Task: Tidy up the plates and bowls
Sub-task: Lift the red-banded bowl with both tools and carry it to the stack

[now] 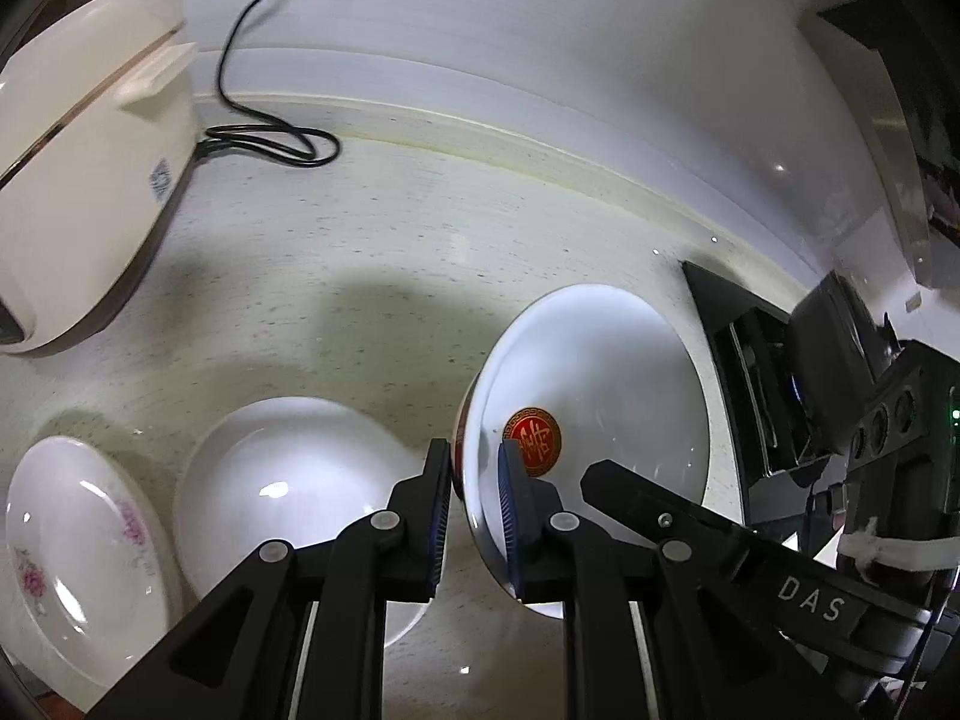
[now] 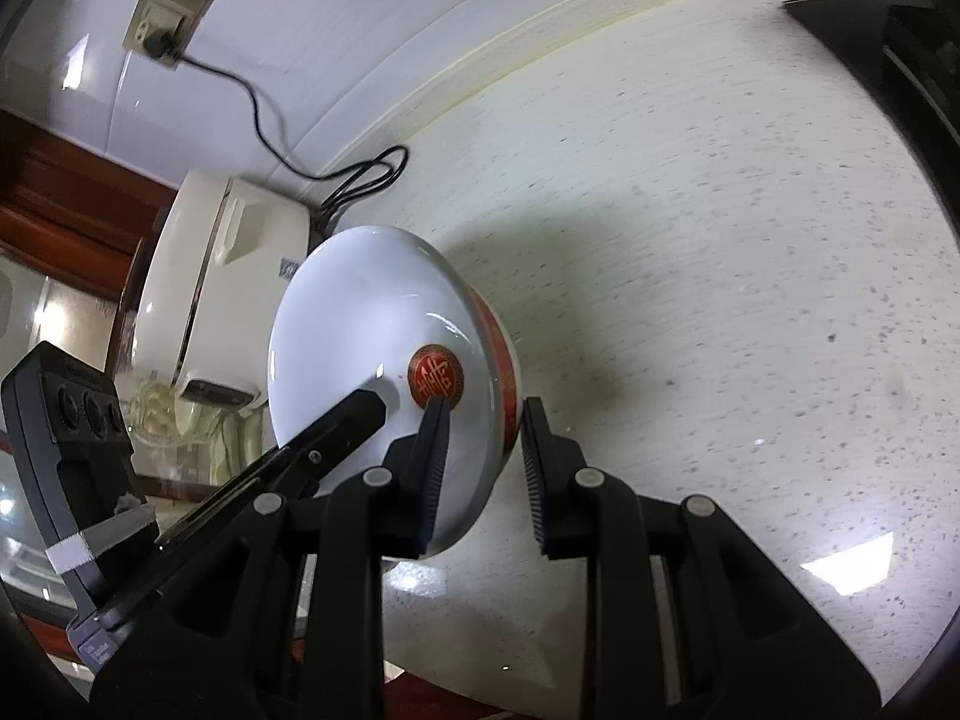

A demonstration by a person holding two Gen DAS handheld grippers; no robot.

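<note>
I'm working over a pale speckled stone countertop (image 1: 372,252) that runs back to a white wall. The biggest thing on it is a cream-coloured electric cooker with a thin bronze trim line (image 1: 90,150), off to the left. Next in size is the task's piece in hand: a white porcelain bowl with a round red-and-gold emblem inside and a red band outside (image 1: 594,384). It is off the counter and tipped on its side between my two tools. The left gripper (image 1: 477,468) is clenched on one part of its rim, one pad inside and one outside, and the right gripper (image 2: 483,420) is clamped over the wall on the opposite side. Below and to the left sit a plain white deep bowl (image 1: 288,480) and, just beside it, a small white saucer with pink flowers (image 1: 72,546), side by side and not stacked. I judge the sorting barely begun: nothing is nested, and the emblem bowl has no resting place yet. Only the left wrist view shows those two waiting pieces. Only the right wrist view shows the bowl's red outer band, the open counter to the right, and the wall socket (image 2: 162,18) where the thin black cord (image 2: 264,120) plugs in. A dark block at the counter's right edge I cannot identify.
</note>
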